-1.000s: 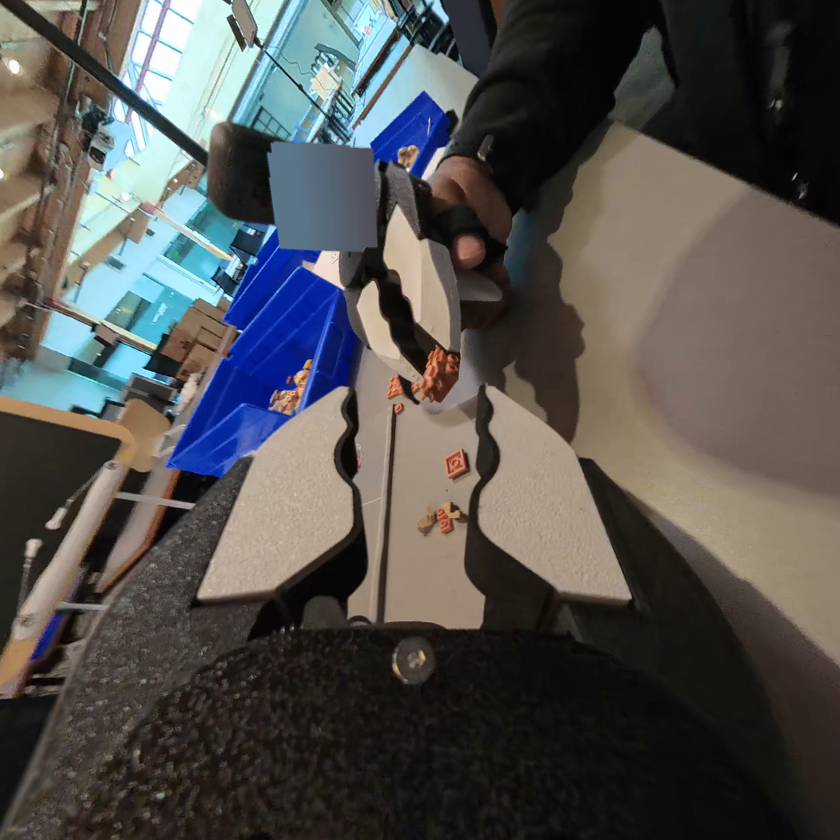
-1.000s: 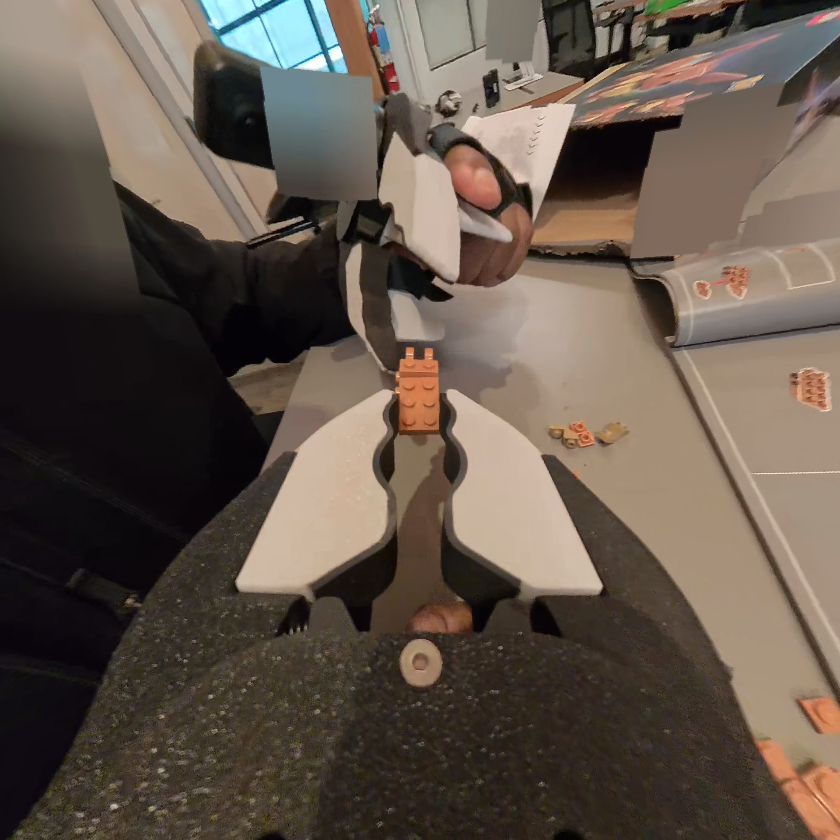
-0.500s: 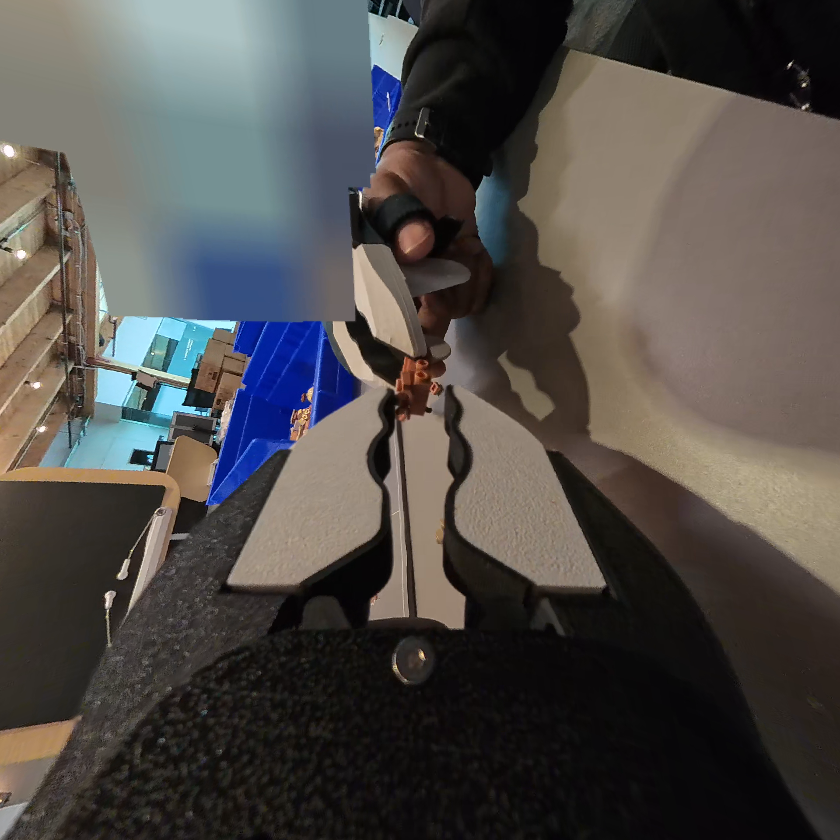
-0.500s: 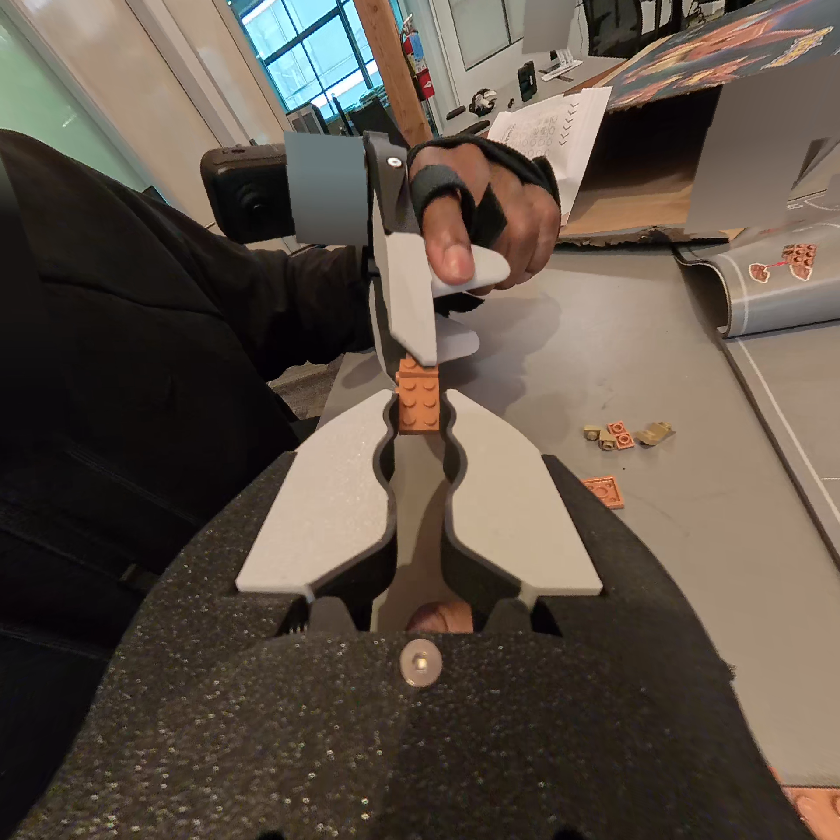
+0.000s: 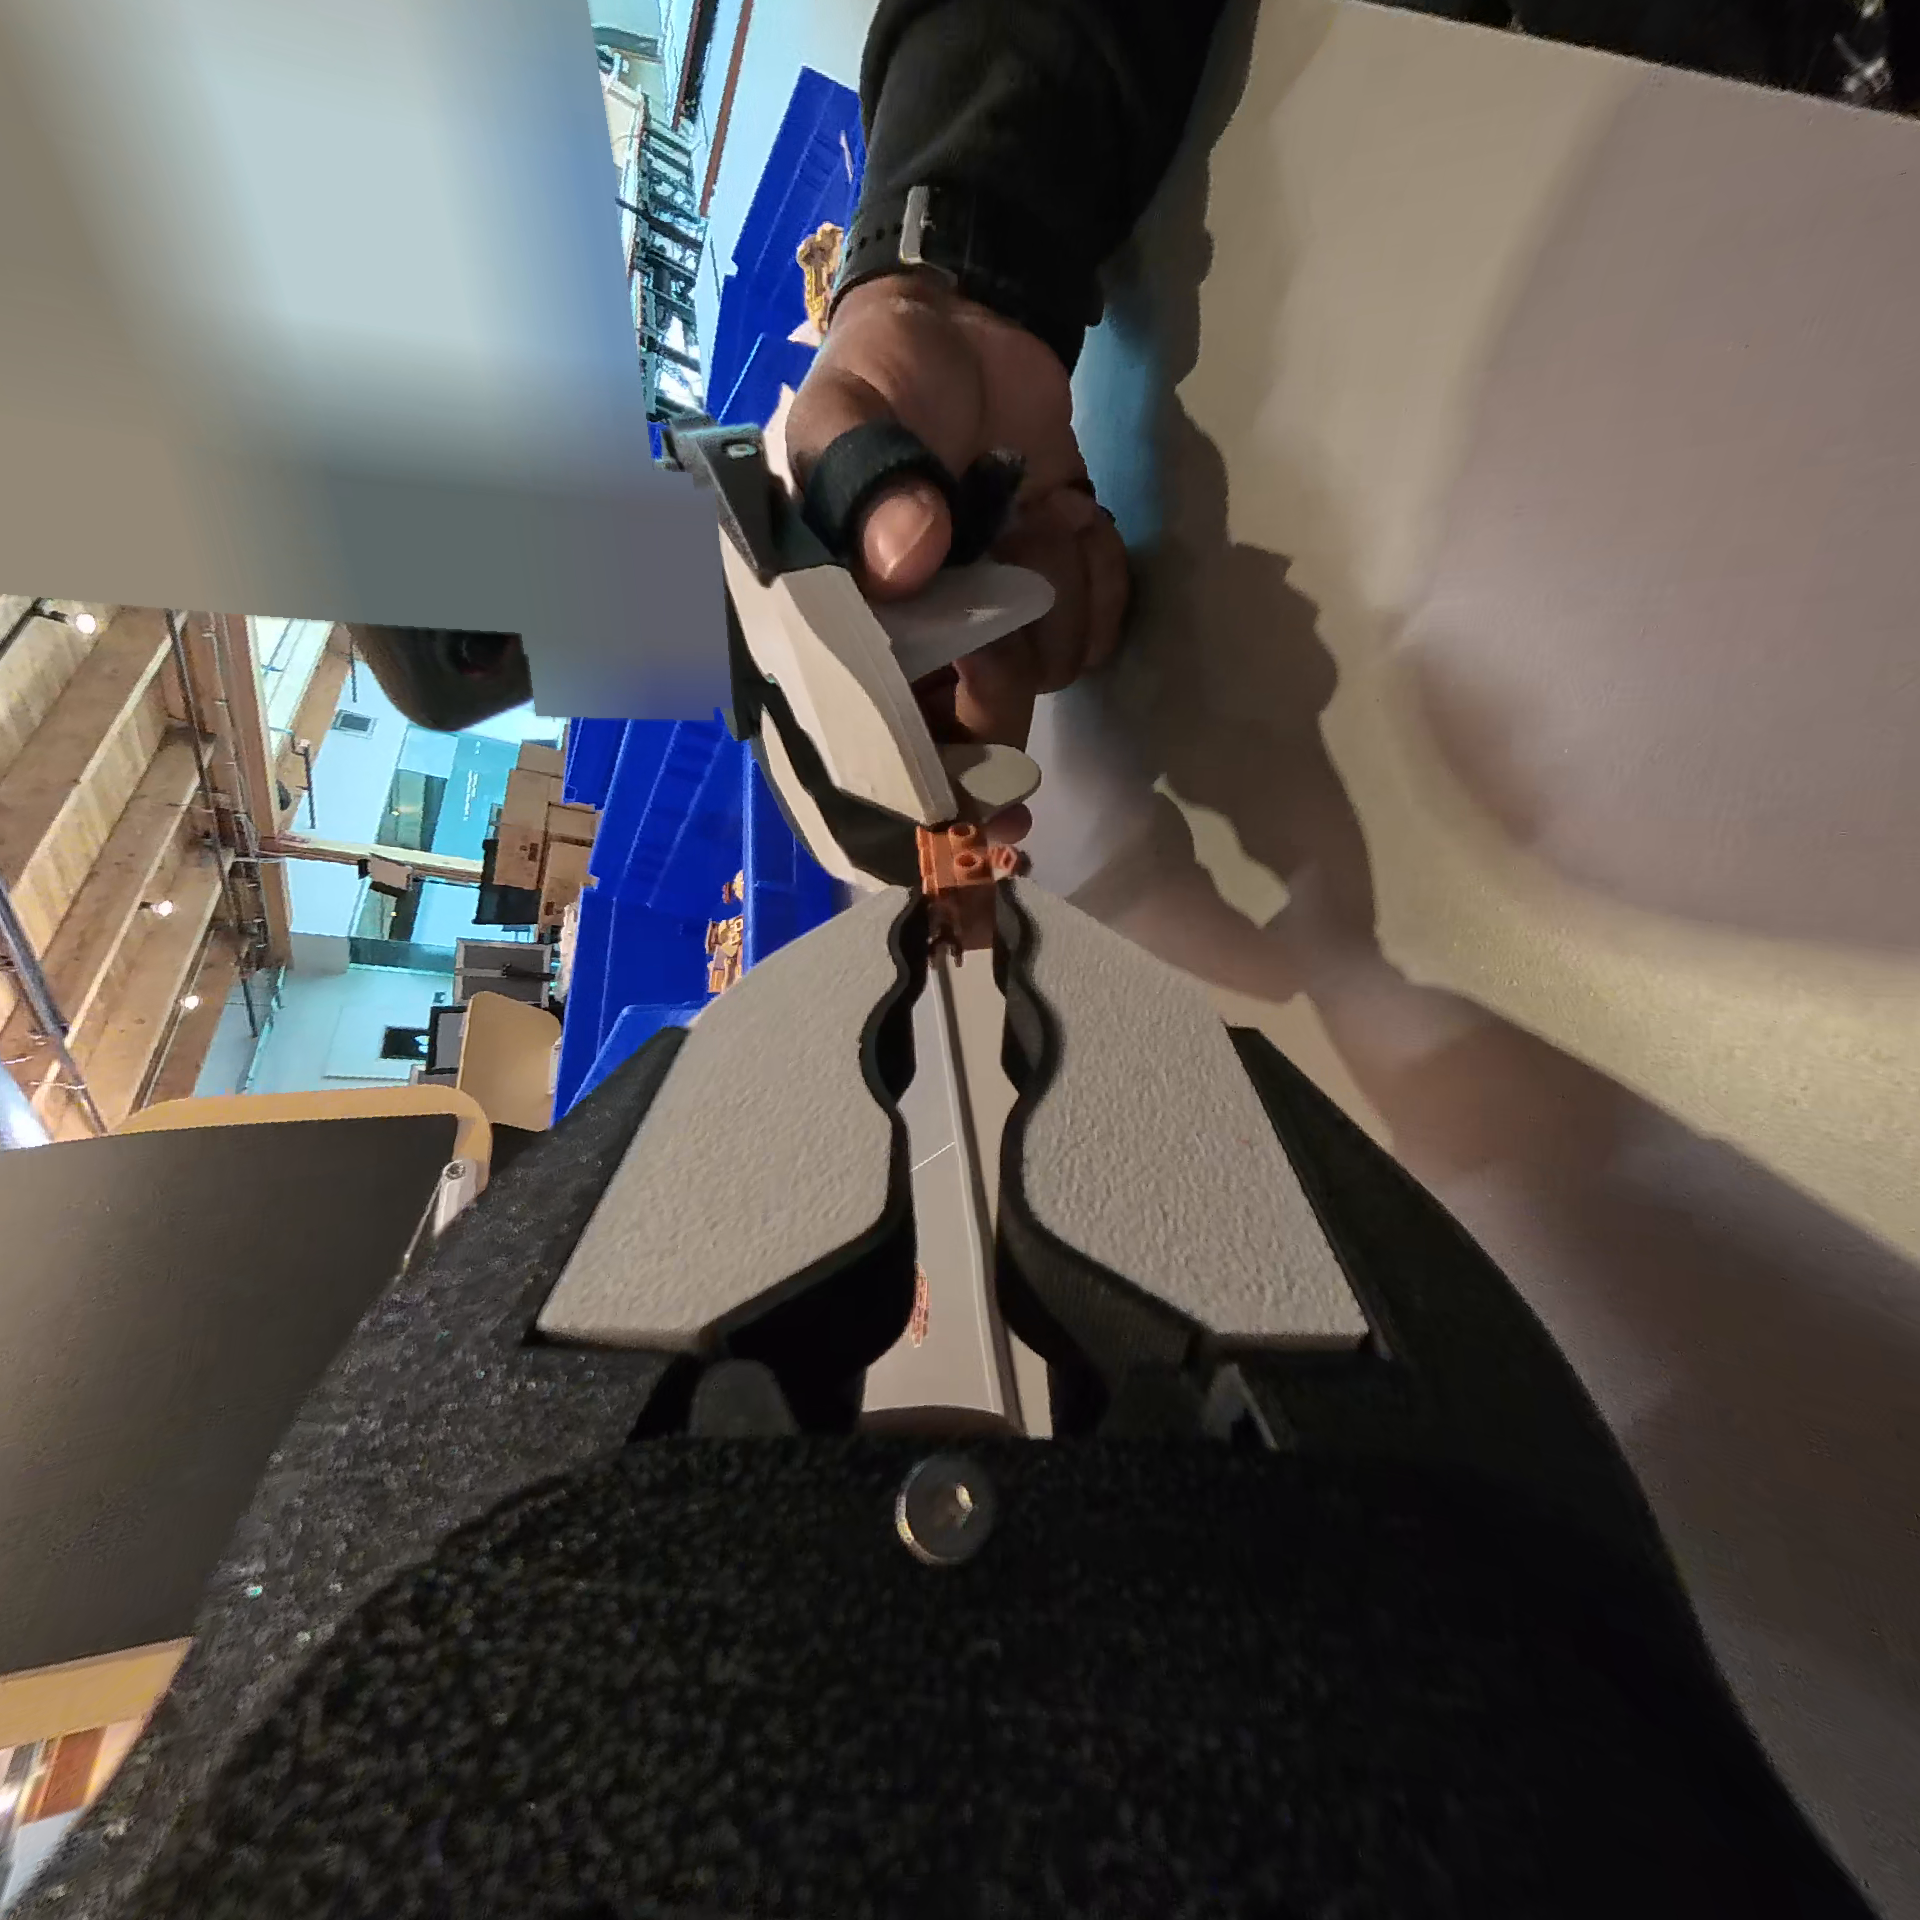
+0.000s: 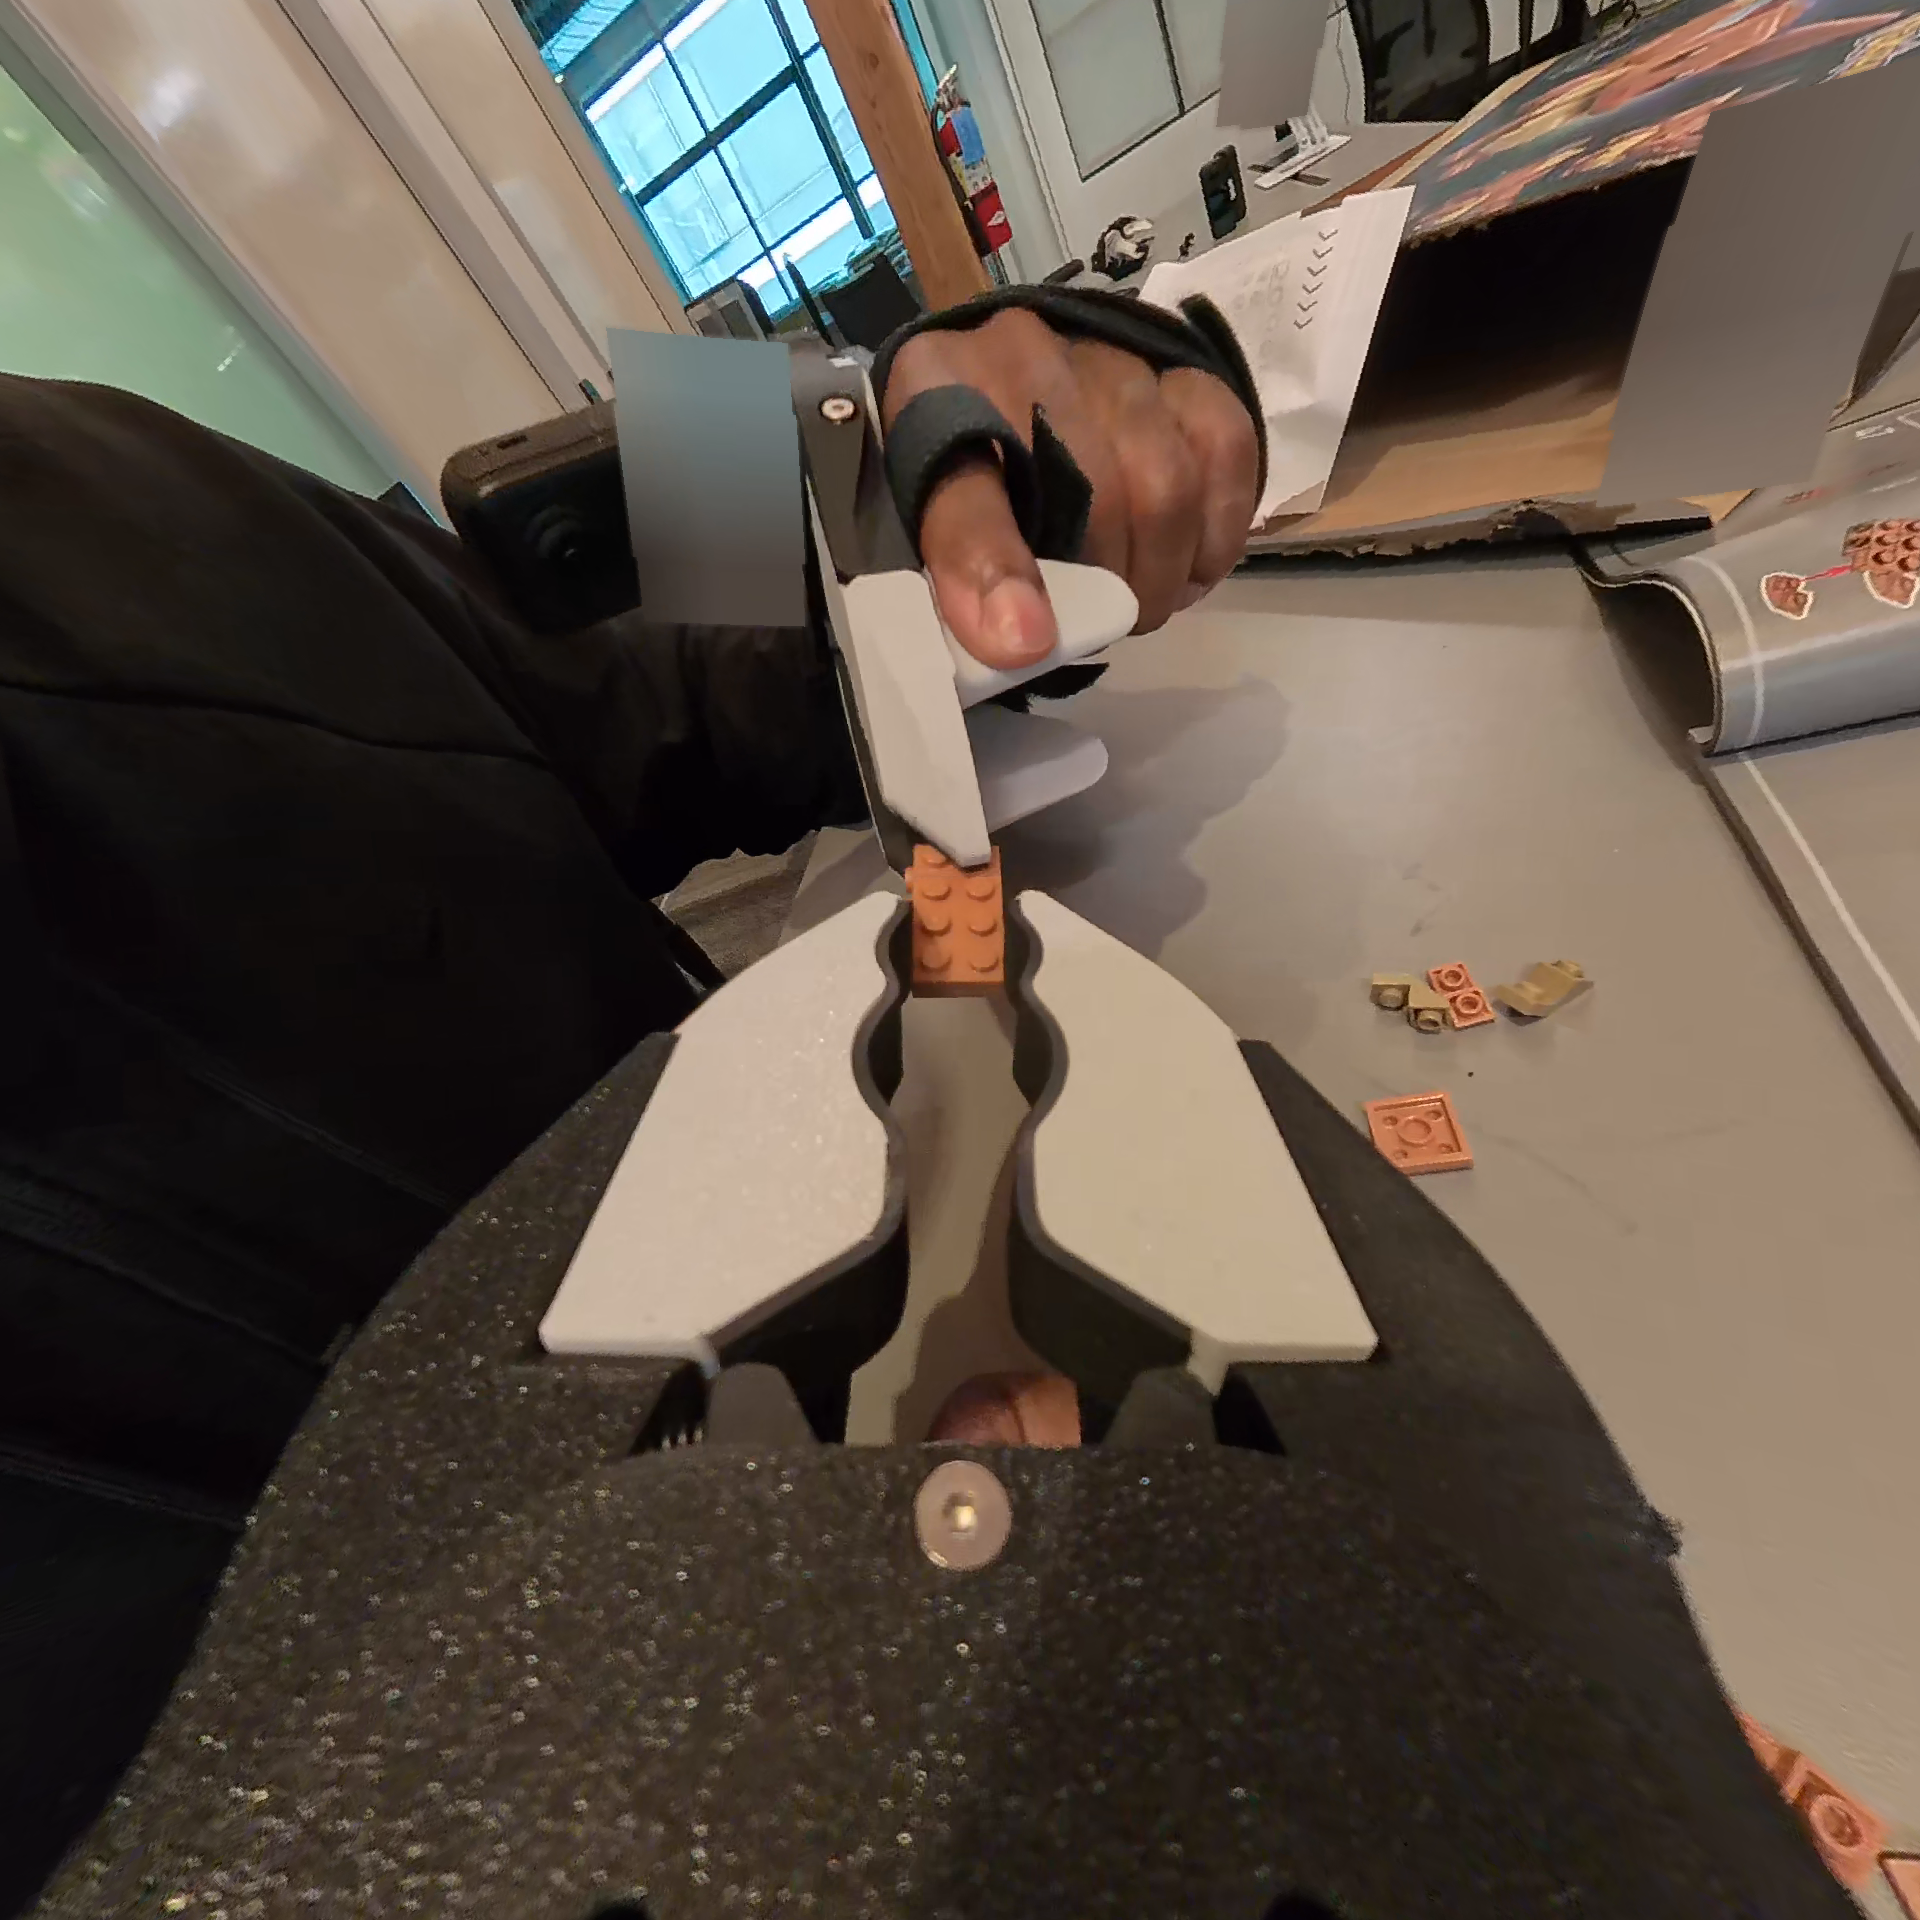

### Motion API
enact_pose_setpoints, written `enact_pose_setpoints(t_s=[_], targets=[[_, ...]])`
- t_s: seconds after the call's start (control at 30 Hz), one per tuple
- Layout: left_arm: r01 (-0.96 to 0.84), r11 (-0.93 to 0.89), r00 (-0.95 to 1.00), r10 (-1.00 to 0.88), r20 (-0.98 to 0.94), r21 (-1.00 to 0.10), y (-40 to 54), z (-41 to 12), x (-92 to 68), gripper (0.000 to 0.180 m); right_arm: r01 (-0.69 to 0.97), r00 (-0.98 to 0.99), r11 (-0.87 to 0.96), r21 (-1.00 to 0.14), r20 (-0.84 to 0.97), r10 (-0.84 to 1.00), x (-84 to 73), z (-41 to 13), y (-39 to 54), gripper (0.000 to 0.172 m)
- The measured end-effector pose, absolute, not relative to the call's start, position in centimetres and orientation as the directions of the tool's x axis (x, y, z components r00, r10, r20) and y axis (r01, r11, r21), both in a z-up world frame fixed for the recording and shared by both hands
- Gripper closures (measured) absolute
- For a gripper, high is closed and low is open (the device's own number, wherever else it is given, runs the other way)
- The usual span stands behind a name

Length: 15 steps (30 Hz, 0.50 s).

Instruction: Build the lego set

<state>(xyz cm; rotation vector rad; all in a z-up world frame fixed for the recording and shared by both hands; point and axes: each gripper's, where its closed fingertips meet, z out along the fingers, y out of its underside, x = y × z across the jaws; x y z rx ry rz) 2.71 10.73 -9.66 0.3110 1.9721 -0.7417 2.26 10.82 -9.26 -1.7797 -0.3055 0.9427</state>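
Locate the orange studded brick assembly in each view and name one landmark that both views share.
Left wrist view: the orange studded brick assembly sits centre frame, at the tips of this view's own tool.
Right wrist view: it sits centre frame, clamped between this view's tool tips.
Shared landmark: the grey table.

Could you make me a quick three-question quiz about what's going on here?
1. True or false: the right tool grips an orange brick.
2. Where do the left tool's tips meet that brick? A) its far end B) its near end C) nowhere
3. What flat orange piece lies alone on the grey table?

Key: 1 true. 2 A. 3 A square plate.
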Motion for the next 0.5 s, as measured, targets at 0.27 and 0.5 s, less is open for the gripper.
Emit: enact_pose_setpoints(t_s=[0.27,0.5], targets=[[0.496,0.778,-0.503,-0.105,-0.858,-0.386,10.61,-9.63,2.75,0.169,-0.23,0.651,-0.42,-0.878,-0.459,0.604,2.3,-9.19,10.75,0.156],[0.466,0.7,-0.586,-0.214,-0.781,-0.541,10.53,-9.98,3.0,0.169,-0.209,0.666,-0.424,-0.881,-0.445,0.598,2.67,-9.39,10.72,0.155]])
